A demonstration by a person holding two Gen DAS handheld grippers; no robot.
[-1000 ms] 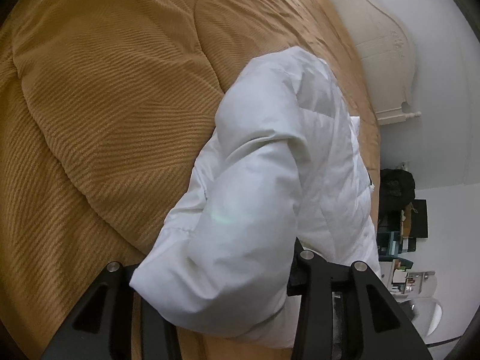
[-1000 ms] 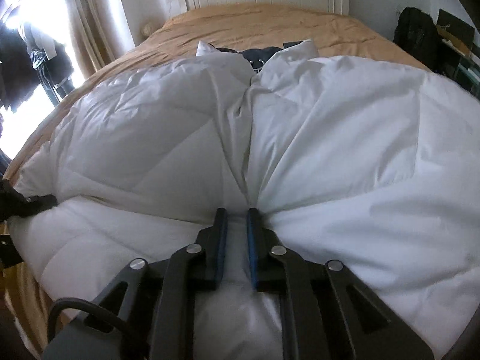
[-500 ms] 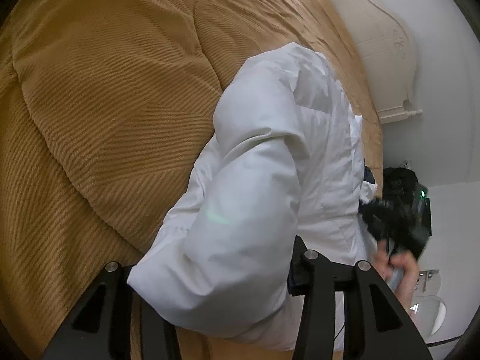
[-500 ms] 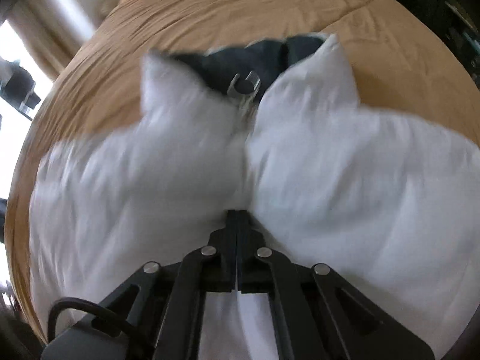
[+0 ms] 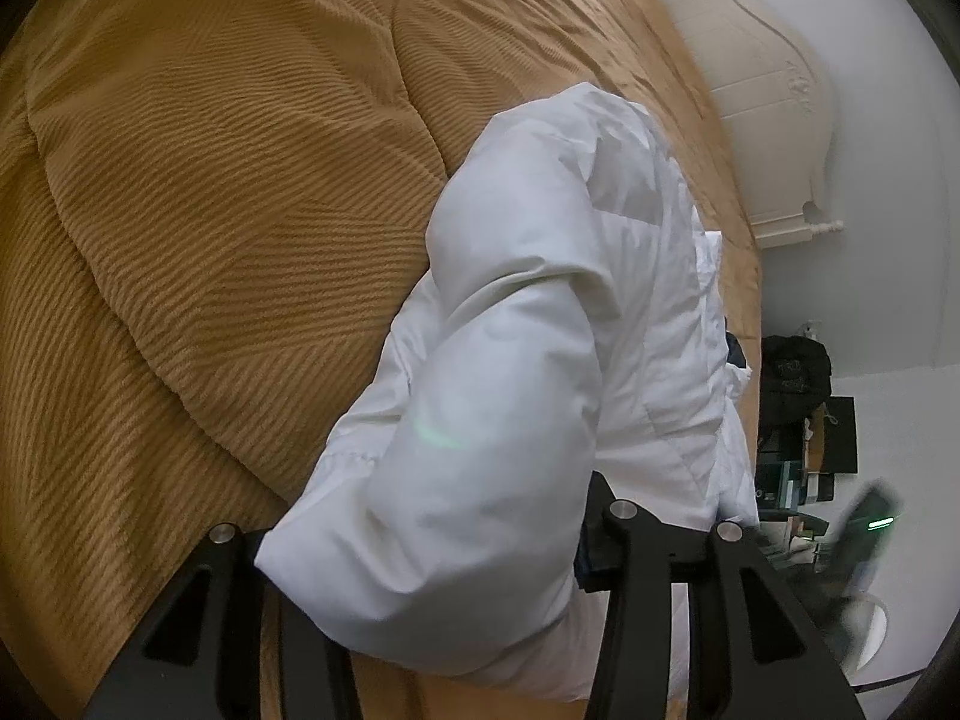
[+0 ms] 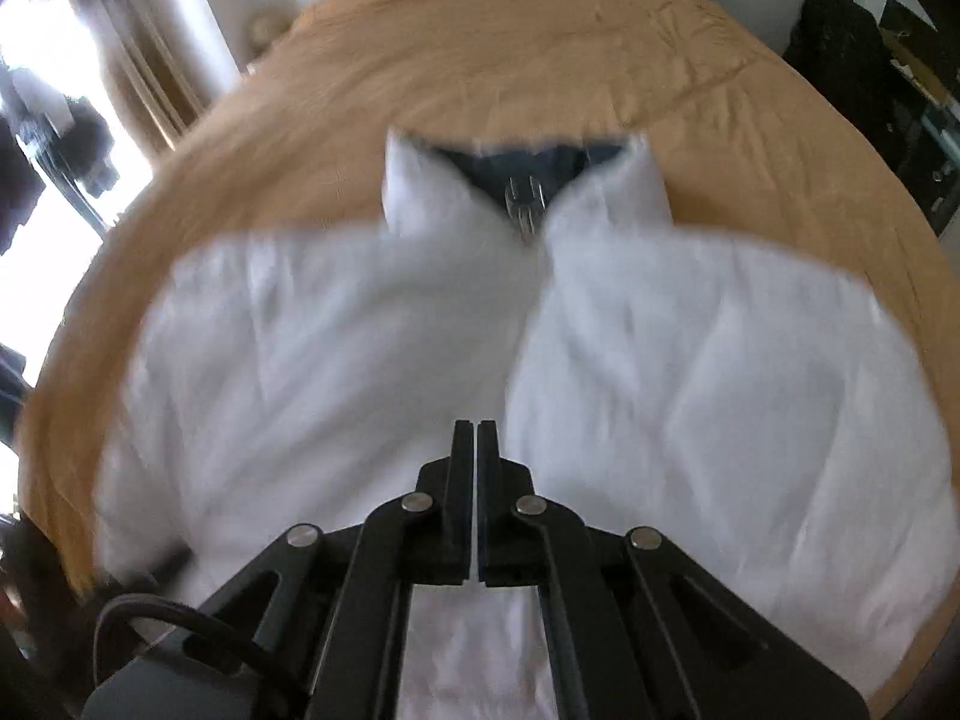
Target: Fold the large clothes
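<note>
A white puffer jacket lies spread front-up on the bed, collar at the far end with its dark lining and zip pull showing. My right gripper is shut, empty, and held above the jacket's lower middle. In the left wrist view a puffy white sleeve fills the space between my wide-set fingers. My left gripper is shut on that sleeve near the jacket's side edge.
The tan bedspread covers the bed. A white headboard stands at the far end. Dark bags and clutter sit beside the bed's right side. A bright window with curtains is on the left.
My right gripper has closed fully, let go of the jacket's front and risen well above it. My left gripper holds the sleeve as before.
</note>
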